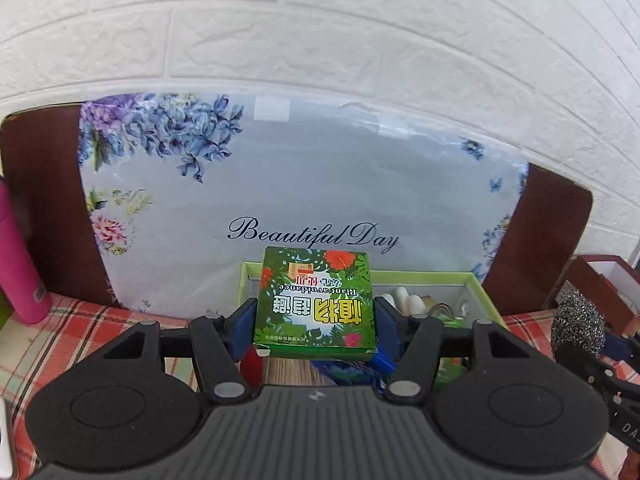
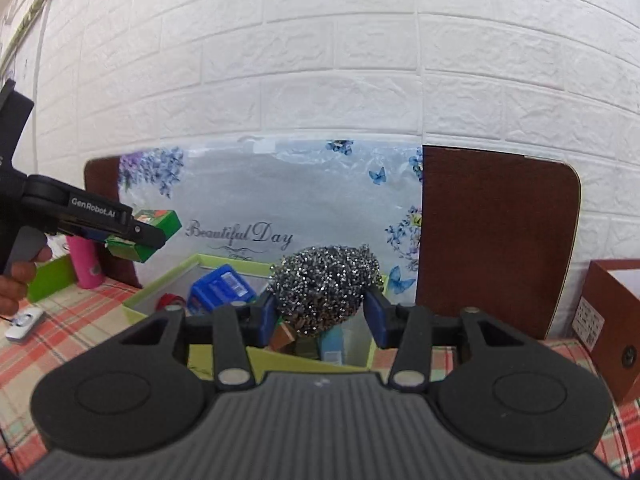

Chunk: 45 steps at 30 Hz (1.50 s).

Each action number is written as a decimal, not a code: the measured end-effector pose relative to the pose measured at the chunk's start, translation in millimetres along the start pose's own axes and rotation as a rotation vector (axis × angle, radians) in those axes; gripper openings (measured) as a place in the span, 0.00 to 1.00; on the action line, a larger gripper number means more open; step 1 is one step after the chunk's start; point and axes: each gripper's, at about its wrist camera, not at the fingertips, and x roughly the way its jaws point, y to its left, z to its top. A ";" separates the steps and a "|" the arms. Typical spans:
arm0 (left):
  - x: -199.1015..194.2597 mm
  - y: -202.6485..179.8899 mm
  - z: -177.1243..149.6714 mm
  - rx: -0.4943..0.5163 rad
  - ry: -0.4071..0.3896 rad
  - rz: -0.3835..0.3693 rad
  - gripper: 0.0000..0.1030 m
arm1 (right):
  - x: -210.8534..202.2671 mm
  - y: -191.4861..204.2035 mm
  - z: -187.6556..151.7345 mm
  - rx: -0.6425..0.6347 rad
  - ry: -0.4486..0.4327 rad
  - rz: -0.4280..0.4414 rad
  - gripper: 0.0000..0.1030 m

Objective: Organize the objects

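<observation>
A green box [image 1: 316, 304] printed with leaves and red flowers sits between the blue pads of my left gripper [image 1: 316, 322], which is shut on its two sides and holds it in the air. The right wrist view shows that gripper [image 2: 146, 236] at the left with the green box [image 2: 162, 220] in it, above the table. My right gripper [image 2: 320, 316] is shut on a ball of steel wool [image 2: 326, 288] and holds it over an open light-green tray [image 2: 160, 286]. In the left wrist view the steel wool [image 1: 578, 326] shows at the right edge.
The tray [image 1: 432, 278] holds a blue packet [image 2: 220, 288], a red tape roll [image 2: 170, 302] and other small items. A floral "Beautiful Day" board [image 1: 304, 184] leans on the brick wall. A pink bottle [image 2: 86, 264], a white device [image 2: 24, 322] and a brown box [image 2: 612, 320] stand on the plaid cloth.
</observation>
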 end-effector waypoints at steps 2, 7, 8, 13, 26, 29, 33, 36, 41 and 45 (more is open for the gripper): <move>16.0 1.5 0.1 0.022 0.013 0.012 0.62 | 16.7 0.1 -3.0 -0.001 0.022 -0.002 0.45; 41.6 6.8 -4.7 0.014 0.044 0.019 0.88 | 56.3 4.1 -13.3 -0.023 0.066 0.020 0.87; 42.5 8.2 -7.3 0.002 0.042 0.052 0.91 | 60.7 5.0 -16.4 -0.030 0.082 0.014 0.97; 25.3 13.2 -26.5 0.015 -0.028 0.109 0.91 | 52.6 5.9 -35.6 -0.027 0.071 -0.009 1.00; -47.2 -24.9 -41.1 0.075 -0.075 0.131 0.93 | -18.4 10.8 -16.2 0.048 0.065 -0.059 1.00; -71.7 -42.9 -53.5 0.094 -0.032 0.186 0.96 | -44.3 13.5 -18.1 0.064 0.082 -0.071 1.00; -99.3 -60.0 -77.7 0.088 -0.011 0.171 0.96 | -75.0 19.2 -29.2 0.068 0.106 -0.069 1.00; -112.9 -66.7 -93.6 0.055 0.010 0.159 0.96 | -90.5 23.5 -39.8 0.074 0.139 -0.082 1.00; -124.7 -74.7 -113.8 0.036 0.042 0.156 0.96 | -104.8 27.4 -54.6 0.091 0.181 -0.090 1.00; -129.1 -77.0 -124.7 0.031 0.056 0.163 0.96 | -113.7 29.1 -59.9 0.098 0.185 -0.094 1.00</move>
